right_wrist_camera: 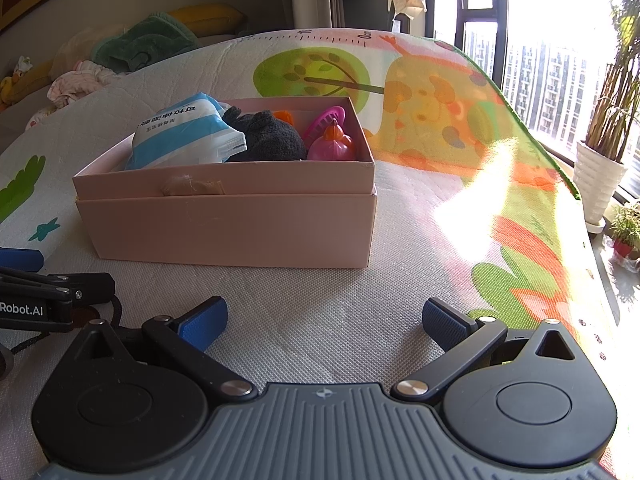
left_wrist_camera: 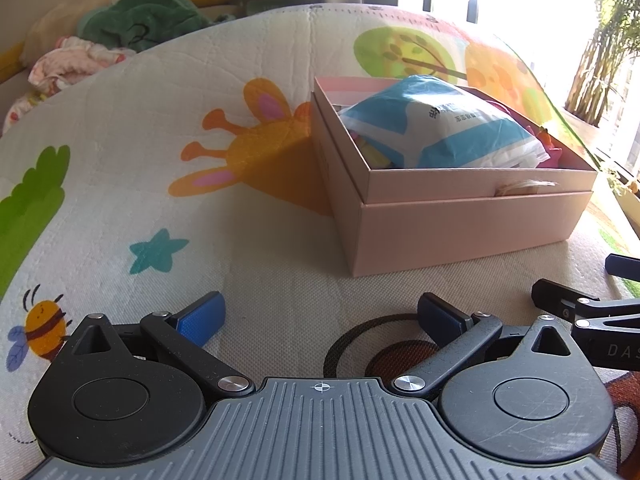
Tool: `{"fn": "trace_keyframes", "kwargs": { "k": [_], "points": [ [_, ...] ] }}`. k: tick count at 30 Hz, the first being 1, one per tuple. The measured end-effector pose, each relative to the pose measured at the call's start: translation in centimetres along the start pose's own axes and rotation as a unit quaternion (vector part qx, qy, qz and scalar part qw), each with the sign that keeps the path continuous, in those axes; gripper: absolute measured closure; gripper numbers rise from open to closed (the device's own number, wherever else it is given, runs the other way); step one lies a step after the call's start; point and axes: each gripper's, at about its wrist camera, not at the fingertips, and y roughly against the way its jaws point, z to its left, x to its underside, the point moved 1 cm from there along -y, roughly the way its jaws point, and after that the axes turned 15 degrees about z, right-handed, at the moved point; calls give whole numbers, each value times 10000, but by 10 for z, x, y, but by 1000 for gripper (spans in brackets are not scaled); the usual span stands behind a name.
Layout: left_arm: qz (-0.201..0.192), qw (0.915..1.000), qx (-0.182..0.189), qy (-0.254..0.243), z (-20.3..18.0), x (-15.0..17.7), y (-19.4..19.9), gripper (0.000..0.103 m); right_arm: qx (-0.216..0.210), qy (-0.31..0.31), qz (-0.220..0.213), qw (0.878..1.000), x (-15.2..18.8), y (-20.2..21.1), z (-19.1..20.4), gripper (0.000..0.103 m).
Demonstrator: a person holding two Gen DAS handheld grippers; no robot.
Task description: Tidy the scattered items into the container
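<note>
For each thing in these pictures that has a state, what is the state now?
Left tool: open, empty, over the play mat.
Right tool: open, empty.
Pink box: open, lid off, nested in a wider pink tray, filled.
Blue-and-white packet: in the box, sticking above the rim.
Dark cloth: inside the box.
Pink toy: inside the box.

You had strong daylight coming from the window (right_wrist_camera: 560,60) at the upper right of both views; in the left wrist view it blew out to plain white. A hot streak of glare lay across the play mat (right_wrist_camera: 472,200) in your right wrist view, washing out its colours. The pink box (left_wrist_camera: 460,232) threw a soft shadow to its left on the mat. Both fisheye pictures bent the mat's far edge into an arch, and the far bedding (left_wrist_camera: 132,24) looked dim and soft.
</note>
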Motion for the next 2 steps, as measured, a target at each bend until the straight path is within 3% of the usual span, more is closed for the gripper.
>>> {"fn": "trace_keyframes", "kwargs": {
  "k": [2],
  "points": [
    [12, 10000, 6, -1, 0, 0, 0, 0, 0, 9, 25, 10000, -2, 0, 0, 0]
  ]
}}
